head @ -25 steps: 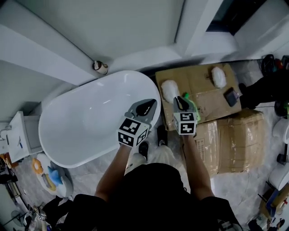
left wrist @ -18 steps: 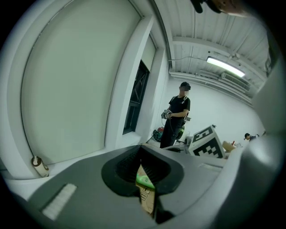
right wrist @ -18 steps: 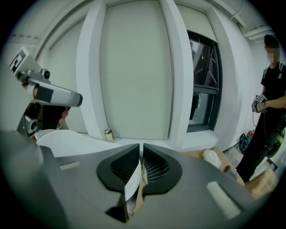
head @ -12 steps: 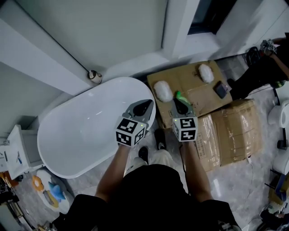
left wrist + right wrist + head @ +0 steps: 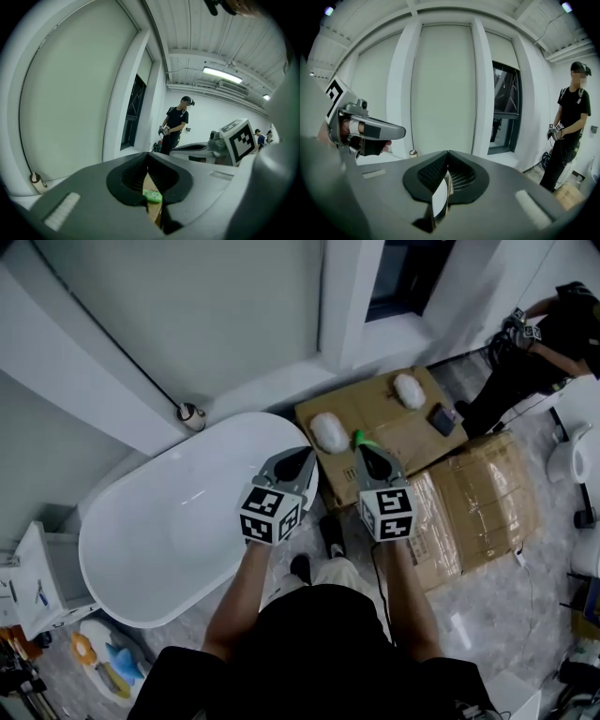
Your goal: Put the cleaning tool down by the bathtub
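White bathtub [image 5: 159, 531] on the left, then the left gripper [image 5: 302, 463] pinched closed on nothing, the fluffy green-handled cleaning tool [image 5: 328, 431] lying on the cardboard box [image 5: 405, 433] right beside the tub, and the right gripper [image 5: 369, 459] just clamped closed, empty too.

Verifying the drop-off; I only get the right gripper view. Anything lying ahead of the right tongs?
Observer: Yes, head view: a green item lies on the cardboard box just past the right gripper, beside the bathtub. That gripper's tongs have just been closing, empty.
Operator: Left holding it?
Observer: No; left gripper shut, the item showing beyond its tongs.
Operator: What else on the box?
Observer: Two white fluffy pads and a small dark object.
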Tool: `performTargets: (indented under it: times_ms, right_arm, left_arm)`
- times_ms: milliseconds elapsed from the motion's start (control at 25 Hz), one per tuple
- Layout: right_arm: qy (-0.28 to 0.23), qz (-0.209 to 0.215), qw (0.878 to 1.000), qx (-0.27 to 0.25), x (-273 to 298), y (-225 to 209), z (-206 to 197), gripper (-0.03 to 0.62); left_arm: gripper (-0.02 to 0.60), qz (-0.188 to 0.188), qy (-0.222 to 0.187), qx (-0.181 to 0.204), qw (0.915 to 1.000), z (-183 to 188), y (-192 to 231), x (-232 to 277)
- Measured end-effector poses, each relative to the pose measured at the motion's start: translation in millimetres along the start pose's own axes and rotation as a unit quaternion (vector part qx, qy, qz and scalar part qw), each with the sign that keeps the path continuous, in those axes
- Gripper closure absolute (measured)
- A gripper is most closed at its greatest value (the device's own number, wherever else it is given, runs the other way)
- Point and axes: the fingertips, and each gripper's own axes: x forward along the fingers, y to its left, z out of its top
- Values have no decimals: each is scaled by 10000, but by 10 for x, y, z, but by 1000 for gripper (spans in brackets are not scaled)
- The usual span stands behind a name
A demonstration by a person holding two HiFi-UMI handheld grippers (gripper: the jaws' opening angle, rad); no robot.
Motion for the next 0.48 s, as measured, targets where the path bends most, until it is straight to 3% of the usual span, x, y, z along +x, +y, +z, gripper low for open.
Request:
performTargets:
  times_ms: [480]
  right_arm:
    - [-408, -200, 9988, 156, -610, 169, 198, 586]
  left_arm:
    - [584, -322, -34, 140, 9994, 2, -331, -195]
